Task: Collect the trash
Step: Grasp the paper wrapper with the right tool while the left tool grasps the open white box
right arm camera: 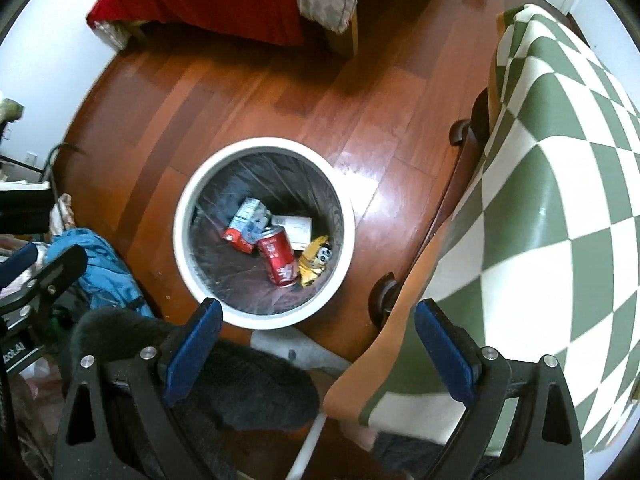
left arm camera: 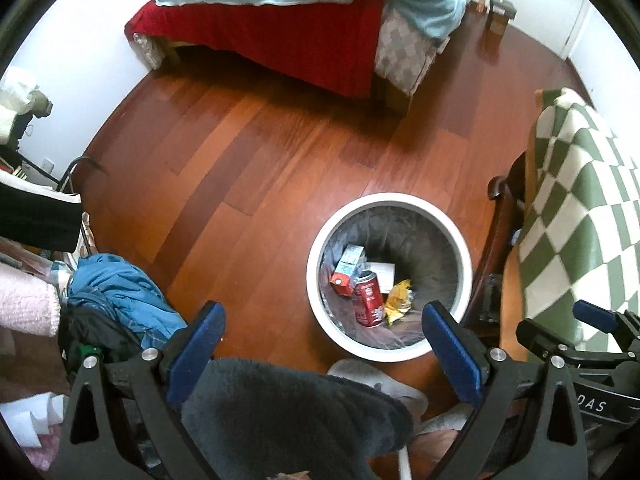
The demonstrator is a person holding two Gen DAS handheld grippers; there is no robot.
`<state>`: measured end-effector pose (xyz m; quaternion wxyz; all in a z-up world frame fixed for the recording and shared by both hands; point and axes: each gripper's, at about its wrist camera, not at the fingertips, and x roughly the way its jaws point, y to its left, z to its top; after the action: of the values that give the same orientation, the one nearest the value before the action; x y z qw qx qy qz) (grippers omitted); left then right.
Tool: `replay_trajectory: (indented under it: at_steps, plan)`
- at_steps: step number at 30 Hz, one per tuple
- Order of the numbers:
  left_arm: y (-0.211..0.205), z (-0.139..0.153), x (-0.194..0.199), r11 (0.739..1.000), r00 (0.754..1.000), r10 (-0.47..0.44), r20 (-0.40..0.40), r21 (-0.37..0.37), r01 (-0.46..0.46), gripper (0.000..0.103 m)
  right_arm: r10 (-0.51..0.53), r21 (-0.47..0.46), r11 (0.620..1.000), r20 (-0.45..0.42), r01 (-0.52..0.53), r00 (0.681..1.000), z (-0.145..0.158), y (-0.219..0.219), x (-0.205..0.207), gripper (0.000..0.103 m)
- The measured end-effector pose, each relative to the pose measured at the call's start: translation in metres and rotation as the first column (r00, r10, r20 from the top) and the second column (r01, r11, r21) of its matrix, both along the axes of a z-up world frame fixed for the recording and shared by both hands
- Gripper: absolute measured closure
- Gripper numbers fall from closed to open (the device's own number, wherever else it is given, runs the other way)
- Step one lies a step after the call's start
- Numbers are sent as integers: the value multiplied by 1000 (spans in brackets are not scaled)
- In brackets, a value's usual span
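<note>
A round white trash bin (left arm camera: 460,248) with a dark liner stands on the wooden floor; it also shows in the right wrist view (right arm camera: 184,216). Inside lie a red can (left arm camera: 369,298) (right arm camera: 280,258), a red and white carton (left arm camera: 347,270) (right arm camera: 248,226), a white paper (left arm camera: 382,272) (right arm camera: 296,227) and a yellow wrapper (left arm camera: 398,302) (right arm camera: 316,260). My left gripper (left arm camera: 324,344) is open and empty, high above the floor just near of the bin. My right gripper (right arm camera: 318,340) is open and empty above the bin's near side. The right gripper also shows in the left wrist view (left arm camera: 592,332).
A bed with a red sheet (left arm camera: 280,36) and pale blue cover stands at the far side. A green and white checked cloth (right arm camera: 560,200) covers furniture on the right. Blue clothing (left arm camera: 120,292) and clutter lie left. A dark fuzzy slipper (left arm camera: 280,412) is below.
</note>
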<state>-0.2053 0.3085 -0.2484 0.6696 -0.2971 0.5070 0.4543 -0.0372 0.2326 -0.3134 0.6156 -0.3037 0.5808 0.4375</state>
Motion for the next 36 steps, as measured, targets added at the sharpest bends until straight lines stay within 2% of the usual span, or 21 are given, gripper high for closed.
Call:
replay_trajectory:
  at_steps: [4, 6, 12, 17, 21, 24, 26, 28, 31, 33, 34, 36]
  plan:
    - [-17, 28, -1, 999, 1000, -2, 27, 43, 1, 2, -2, 78, 997, -23, 4, 1000, 34, -16, 0, 5]
    - [-25, 43, 1, 998, 999, -4, 34, 64, 1, 2, -12, 130, 991, -62, 20, 998, 53, -27, 4, 5]
    - [-52, 89, 25, 986, 996, -58, 68, 162, 46, 2, -84, 276, 954, -139, 120, 987, 111, -69, 32, 5]
    - [-76, 109, 84, 968, 978, -173, 113, 204, 148, 2, -205, 332, 908, -175, 254, 963, 145, -117, 84, 4]
    - [-102, 97, 165, 943, 949, -298, 105, 187, 276, 2, -368, 324, 861, -136, 393, 920, 156, -174, 155, 4]
    - [-134, 83, 241, 893, 902, -425, 73, 194, 405, 2, -501, 281, 818, -84, 502, 862, 150, -224, 210, 4]
    - [-160, 70, 291, 843, 855, -517, 38, 196, 501, 2, -601, 244, 771, -28, 588, 799, 138, -271, 250, 4]
    - [-189, 52, 340, 779, 795, -607, -14, 185, 598, 2, -689, 186, 714, 17, 674, 725, 120, -318, 290, 4]
    - [-224, 26, 399, 675, 693, -714, -95, 167, 719, 2, -768, 104, 640, 53, 761, 638, 86, -373, 334, 4]
    - [-242, 14, 428, 602, 623, -769, -144, 164, 781, 2, -791, 60, 612, 60, 789, 609, 63, -400, 351, 5]
    - [-251, 7, 445, 553, 576, -798, -177, 161, 817, 2, -797, 57, 604, 48, 795, 602, 56, -410, 356, 5]
    - [-264, -2, 467, 482, 505, -834, -224, 151, 863, 2, -804, 52, 595, 25, 802, 595, 39, -421, 365, 5]
